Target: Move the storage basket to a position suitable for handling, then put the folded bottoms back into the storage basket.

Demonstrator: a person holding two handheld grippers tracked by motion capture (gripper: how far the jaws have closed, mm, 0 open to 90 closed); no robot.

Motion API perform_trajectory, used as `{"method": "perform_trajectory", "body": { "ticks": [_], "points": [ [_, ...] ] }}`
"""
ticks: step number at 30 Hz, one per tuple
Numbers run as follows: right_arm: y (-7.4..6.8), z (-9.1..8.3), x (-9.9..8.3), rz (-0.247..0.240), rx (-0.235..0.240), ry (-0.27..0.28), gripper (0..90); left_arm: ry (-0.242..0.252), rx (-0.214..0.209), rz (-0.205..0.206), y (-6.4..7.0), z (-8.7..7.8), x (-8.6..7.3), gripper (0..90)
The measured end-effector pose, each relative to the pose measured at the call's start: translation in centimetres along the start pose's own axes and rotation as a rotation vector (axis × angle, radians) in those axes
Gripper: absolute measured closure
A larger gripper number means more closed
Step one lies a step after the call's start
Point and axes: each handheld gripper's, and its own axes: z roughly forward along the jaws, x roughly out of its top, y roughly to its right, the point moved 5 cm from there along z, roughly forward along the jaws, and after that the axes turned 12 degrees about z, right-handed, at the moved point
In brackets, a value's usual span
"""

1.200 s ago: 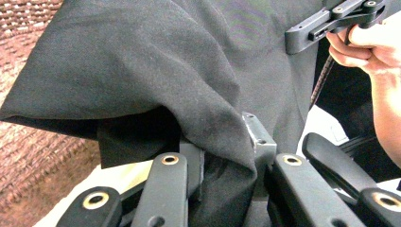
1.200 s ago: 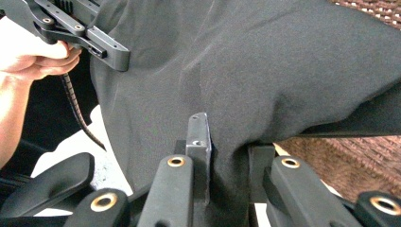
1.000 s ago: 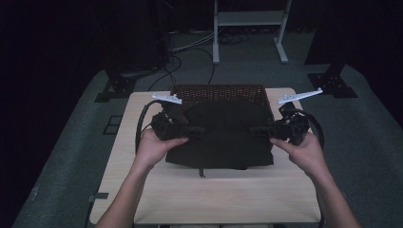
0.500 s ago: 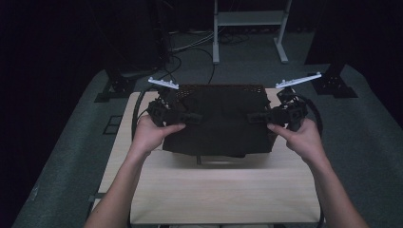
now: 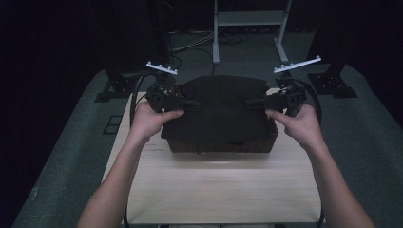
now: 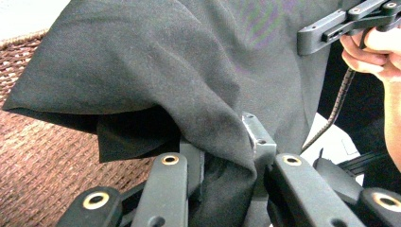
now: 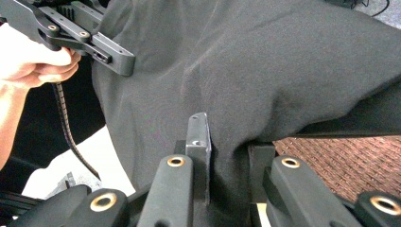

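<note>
A folded black cloth (image 5: 219, 107) hangs lifted over a brown woven basket (image 5: 223, 144) at the far half of the table. My left gripper (image 5: 190, 104) is shut on the cloth's left side, and its jaws pinch a fold of the cloth (image 6: 156, 61) above the basket's weave (image 6: 42, 161). On the opposite side my right gripper (image 5: 253, 103) is shut on the cloth (image 7: 283, 61), with the basket's weave (image 7: 345, 163) below it. Each gripper view also catches the other hand's gripper farther off.
The light wooden table (image 5: 218, 190) has bare room in front of the basket. Dark floor surrounds it. Beyond the table stand a metal frame (image 5: 249, 23), cables and black stand bases (image 5: 332, 83).
Both grippers have risen and moved away from the person with the cloth, which has lifted off the basket and bunched up. The basket's front wall has come into sight.
</note>
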Motion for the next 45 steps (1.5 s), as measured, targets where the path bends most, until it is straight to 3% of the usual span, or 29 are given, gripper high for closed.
{"method": "perform_trajectory", "body": {
  "ticks": [11, 22, 45],
  "points": [
    [0.3, 0.2, 1.4, 0.016, -0.004, 0.002, 76.0, -0.006, 0.004, -0.003, -1.1, 0.0, 0.9, 74.1],
    [0.9, 0.1, 3.4, 0.012, -0.025, 0.019, 76.0, -0.013, 0.015, 0.005, -2.4, 0.3, 3.0, 74.0],
    [2.3, 0.9, 5.4, 0.022, -0.044, 0.024, 76.0, -0.028, 0.034, 0.002, -4.5, 0.9, 4.4, 74.0]
  ]
}}
